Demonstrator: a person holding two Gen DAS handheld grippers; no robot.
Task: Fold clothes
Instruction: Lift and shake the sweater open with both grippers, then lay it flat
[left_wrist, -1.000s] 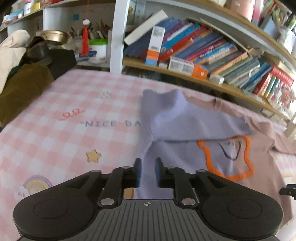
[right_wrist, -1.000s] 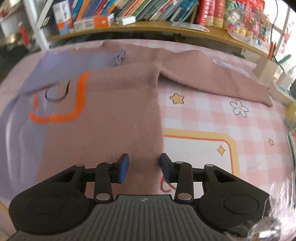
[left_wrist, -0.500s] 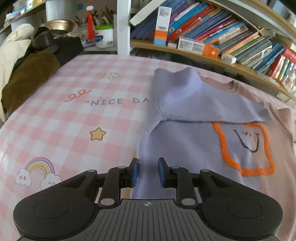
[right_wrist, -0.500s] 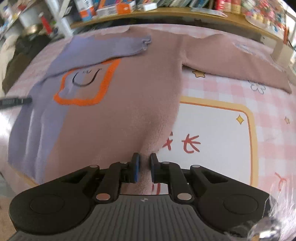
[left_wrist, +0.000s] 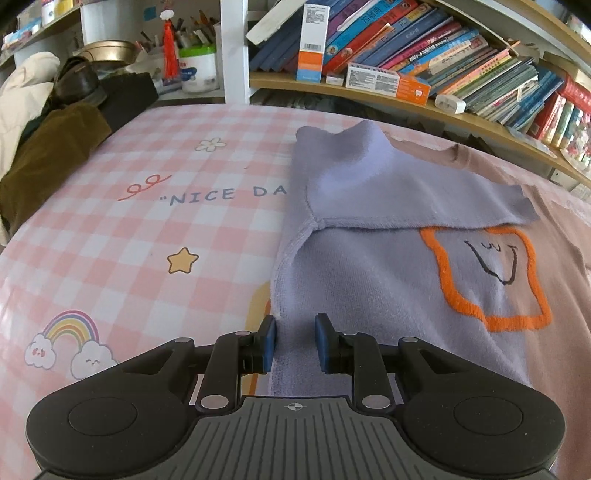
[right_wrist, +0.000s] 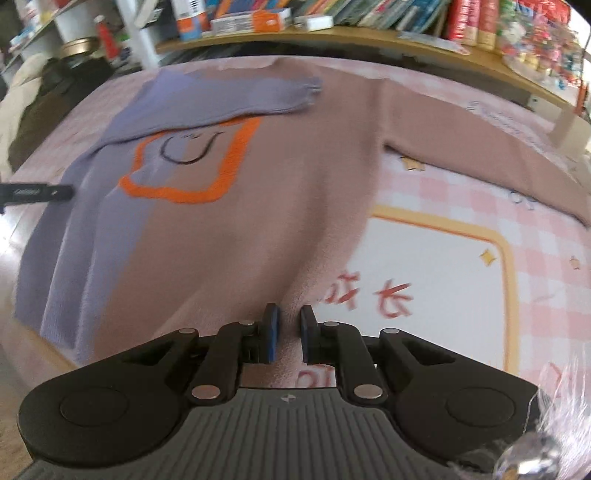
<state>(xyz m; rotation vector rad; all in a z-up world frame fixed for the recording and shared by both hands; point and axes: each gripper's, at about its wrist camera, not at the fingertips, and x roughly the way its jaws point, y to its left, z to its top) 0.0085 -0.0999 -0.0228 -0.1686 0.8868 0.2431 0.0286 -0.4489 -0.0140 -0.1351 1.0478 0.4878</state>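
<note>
A sweater, lilac (left_wrist: 369, 288) on one half and dusty pink (right_wrist: 258, 206) on the other, lies flat on the checked tablecloth (left_wrist: 147, 236). It has an orange-outlined smiley patch (left_wrist: 487, 266). Its lilac sleeve (left_wrist: 406, 192) is folded across the chest, while the pink sleeve (right_wrist: 480, 155) stretches out to the right. My left gripper (left_wrist: 293, 343) sits at the lilac side edge near the hem, open, with the fabric lying flat between its pads. My right gripper (right_wrist: 288, 332) is shut on the pink hem, and the cloth rises in a ridge to it.
Bookshelves (left_wrist: 443, 74) run along the far side of the table. Dark and cream clothes are piled (left_wrist: 44, 140) at the far left. The black tip of the left gripper (right_wrist: 37, 192) shows at the left edge of the right wrist view.
My right gripper's jaws have closed on the pink hem and pulled it into a ridge. The left gripper has tilted a little and stays at the lilac edge.
</note>
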